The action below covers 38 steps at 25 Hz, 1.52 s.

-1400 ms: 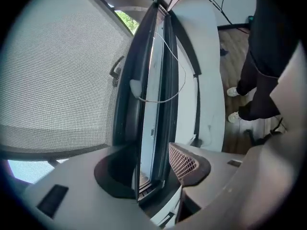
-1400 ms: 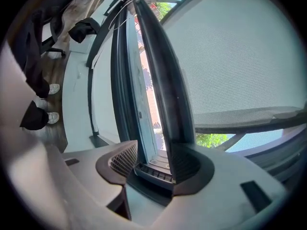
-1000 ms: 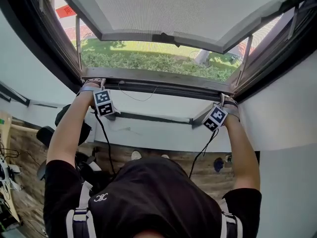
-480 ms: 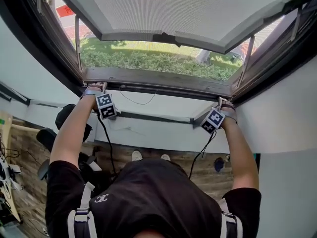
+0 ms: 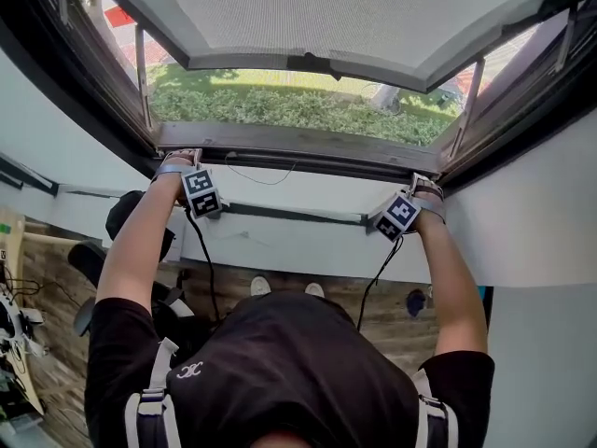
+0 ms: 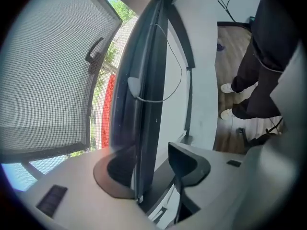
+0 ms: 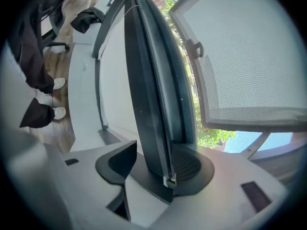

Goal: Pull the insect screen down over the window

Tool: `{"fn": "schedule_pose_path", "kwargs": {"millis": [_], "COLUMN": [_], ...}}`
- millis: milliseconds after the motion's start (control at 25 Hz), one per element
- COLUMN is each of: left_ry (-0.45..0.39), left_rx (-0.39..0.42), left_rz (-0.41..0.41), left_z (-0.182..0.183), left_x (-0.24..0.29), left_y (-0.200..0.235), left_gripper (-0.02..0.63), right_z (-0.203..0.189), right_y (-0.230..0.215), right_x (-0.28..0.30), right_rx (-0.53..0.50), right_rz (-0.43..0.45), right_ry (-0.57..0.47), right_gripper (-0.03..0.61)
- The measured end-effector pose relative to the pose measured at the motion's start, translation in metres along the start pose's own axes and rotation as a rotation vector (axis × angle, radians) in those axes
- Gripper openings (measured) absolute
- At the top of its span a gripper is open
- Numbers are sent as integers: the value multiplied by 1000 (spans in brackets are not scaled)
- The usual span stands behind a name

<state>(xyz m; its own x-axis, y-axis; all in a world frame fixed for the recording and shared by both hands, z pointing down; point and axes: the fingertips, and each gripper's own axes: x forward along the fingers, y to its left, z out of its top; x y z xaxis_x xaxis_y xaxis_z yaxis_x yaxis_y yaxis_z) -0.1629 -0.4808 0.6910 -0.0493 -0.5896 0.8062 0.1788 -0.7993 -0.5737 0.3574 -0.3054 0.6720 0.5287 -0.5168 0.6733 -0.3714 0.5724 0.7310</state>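
Stretching both arms out, left gripper, jaws apart, straddles the screen bar; right gripper clamps it.

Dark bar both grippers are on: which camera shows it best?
The head view: the whole dark bar shows, end to end. Each gripper view looks along it from one end, foreshortened, between its jaws.

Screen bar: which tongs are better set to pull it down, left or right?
Right, marginally. Both straddle the screen bar, but the right tongs look snug on it, while the left tongs, whose jaws have just been closing round it, show a gap beside one pad. A level pull likely needs both.
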Motion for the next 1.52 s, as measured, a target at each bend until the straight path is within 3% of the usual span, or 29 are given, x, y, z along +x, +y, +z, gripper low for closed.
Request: {"fn": "schedule_pose_path", "kwargs": {"millis": [240,440,760,920,1040,1160,1320,1520], "left_ry": [0,-51,-44,-102,-230,-433,-729,-1058], "left_rx": [-14,-37,-68,-91,-148,-296,-500,-714], "left_rz": [15,60,64,86,73,6,-14,119], "left_z": [0,3,3,14,35,66,113,160], "left_x": [2,7,2,-21,-55,-95,-163,-275], "left_y": [-2,9,9,22,36,49,85,159], "left_gripper": [242,195,215,158,82,23,15,15], "right_z": [-2,1,0,7,29,52,71,82], "right_y": [6,0,-5,-10,-26,-47,-81,-145], "right_x": [2,-2,-6,-16,-44,-91,-136,-206], "right_rx": [6,17,44,165,320,507,787,1045], "right_rz": [-13,-14,-19,-14,-44,-53,-23,-61], "right_ry": [-11,-72,-76,-168,-345,-526,-732,-970], "right_gripper": [275,224,222,202,106,13,6,6]}}
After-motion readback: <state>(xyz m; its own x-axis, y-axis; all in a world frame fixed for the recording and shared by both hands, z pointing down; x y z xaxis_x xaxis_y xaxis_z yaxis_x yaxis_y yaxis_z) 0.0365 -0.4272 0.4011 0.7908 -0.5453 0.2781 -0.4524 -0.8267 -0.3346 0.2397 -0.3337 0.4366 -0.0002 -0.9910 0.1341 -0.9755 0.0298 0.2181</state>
